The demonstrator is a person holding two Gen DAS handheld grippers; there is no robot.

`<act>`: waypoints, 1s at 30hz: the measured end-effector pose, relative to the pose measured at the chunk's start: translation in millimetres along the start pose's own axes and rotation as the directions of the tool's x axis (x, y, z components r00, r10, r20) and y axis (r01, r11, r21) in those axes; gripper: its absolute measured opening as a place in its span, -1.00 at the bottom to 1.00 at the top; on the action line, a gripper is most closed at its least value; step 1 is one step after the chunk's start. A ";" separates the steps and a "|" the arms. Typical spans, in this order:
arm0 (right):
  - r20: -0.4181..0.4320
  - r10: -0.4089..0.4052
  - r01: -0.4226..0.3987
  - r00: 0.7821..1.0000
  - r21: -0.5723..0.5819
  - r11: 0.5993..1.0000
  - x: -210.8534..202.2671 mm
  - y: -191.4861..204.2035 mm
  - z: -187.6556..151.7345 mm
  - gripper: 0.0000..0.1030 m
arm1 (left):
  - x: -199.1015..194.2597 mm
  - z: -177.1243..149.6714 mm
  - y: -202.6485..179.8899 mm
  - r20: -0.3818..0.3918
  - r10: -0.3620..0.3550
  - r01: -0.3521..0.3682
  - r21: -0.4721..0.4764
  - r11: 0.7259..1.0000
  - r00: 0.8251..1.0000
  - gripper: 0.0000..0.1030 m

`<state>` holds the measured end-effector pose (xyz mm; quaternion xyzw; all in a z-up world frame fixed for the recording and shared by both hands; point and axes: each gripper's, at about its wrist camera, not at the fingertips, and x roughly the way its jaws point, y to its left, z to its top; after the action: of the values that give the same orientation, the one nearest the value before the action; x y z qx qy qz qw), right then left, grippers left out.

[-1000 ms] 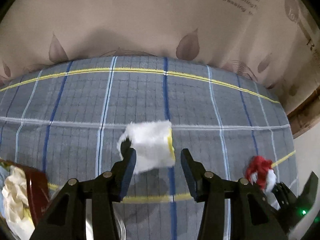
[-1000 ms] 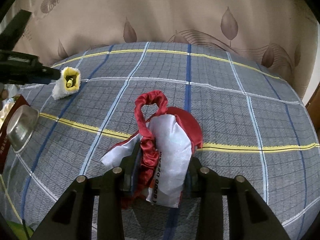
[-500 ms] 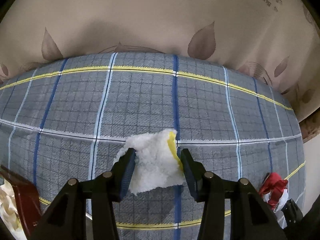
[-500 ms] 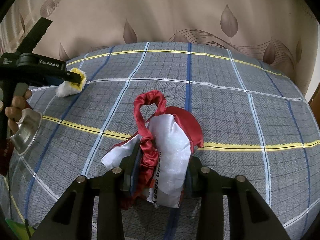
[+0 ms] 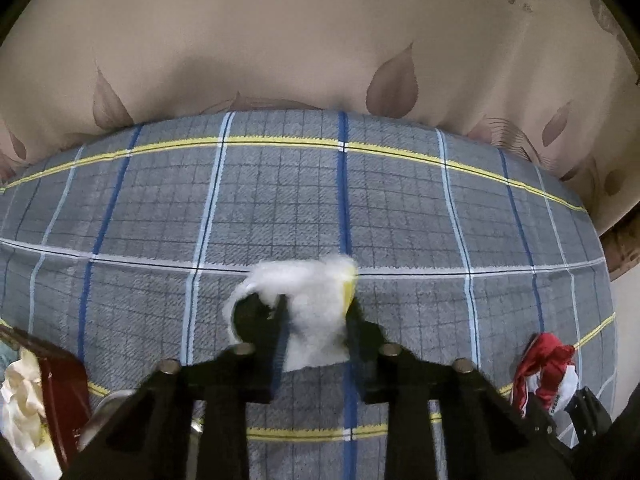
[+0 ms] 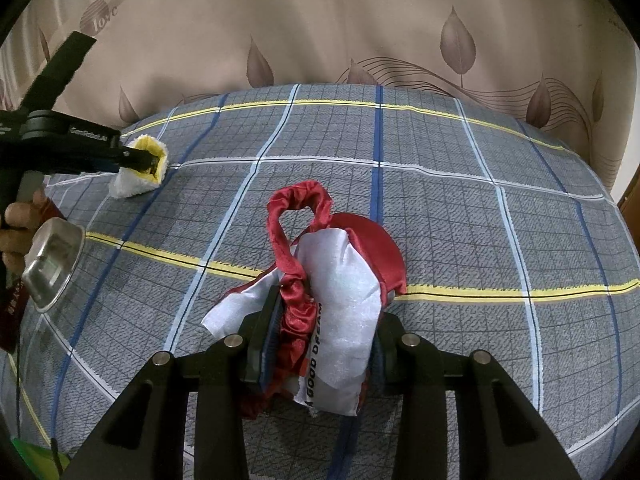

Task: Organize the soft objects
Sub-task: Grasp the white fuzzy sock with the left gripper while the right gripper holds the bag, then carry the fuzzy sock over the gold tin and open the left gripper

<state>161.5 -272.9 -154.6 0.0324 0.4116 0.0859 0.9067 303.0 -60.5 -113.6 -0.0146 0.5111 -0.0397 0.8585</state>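
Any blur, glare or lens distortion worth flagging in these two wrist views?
Left wrist view: strong fisheye bends the grey plaid bedcover into a dome; the fluffy white-and-yellow cloth looks soft and slightly smeared between the left gripper fingers. Right wrist view: same bowed lines, black corners, but the red-and-white satin bundle is sharp; a mild highlight sits on the steel bowl.

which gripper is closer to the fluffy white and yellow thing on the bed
Left. The left gripper has just closed its jaws around the white and yellow fluffy piece, pads pressing it. The right gripper sits apart, clamped on the red and white cloth bundle.
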 end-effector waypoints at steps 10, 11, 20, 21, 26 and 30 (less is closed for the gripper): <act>0.000 -0.001 0.001 1.000 -0.001 1.000 0.4 -0.1 -0.2 -0.30 | -39.6 -13.2 4.7 0.014 -0.020 0.020 0.033 0.999 1.000 -0.58; 0.000 -0.001 0.001 1.000 -0.001 1.000 0.4 -0.1 -0.3 -0.30 | -44.4 -14.6 5.2 0.016 -0.024 0.023 0.038 0.999 1.000 -0.58; 0.000 0.000 0.000 1.000 0.001 1.000 0.3 0.1 -0.1 -0.30 | -96.2 -44.3 15.6 0.030 -0.044 0.042 0.081 0.996 0.999 -0.58; 0.000 -0.001 0.001 1.000 0.000 1.000 0.3 -0.1 0.0 -0.30 | -100.3 -47.4 18.5 0.032 -0.046 0.043 0.084 0.996 0.998 -0.58; 0.000 -0.001 0.001 1.000 0.000 1.000 0.4 -0.1 0.1 -0.30 | -129.4 -65.1 35.0 0.047 -0.043 0.038 0.096 0.995 0.998 -0.58; 0.000 -0.001 0.001 1.000 0.000 1.000 0.5 -0.2 0.1 -0.30 | -157.3 -76.5 57.8 0.061 -0.026 0.020 0.093 0.995 0.998 -0.58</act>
<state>161.9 -273.0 -154.9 0.0322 0.4116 0.0853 0.9068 164.2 11.4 -16.0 0.0179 0.4815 -0.0728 0.8732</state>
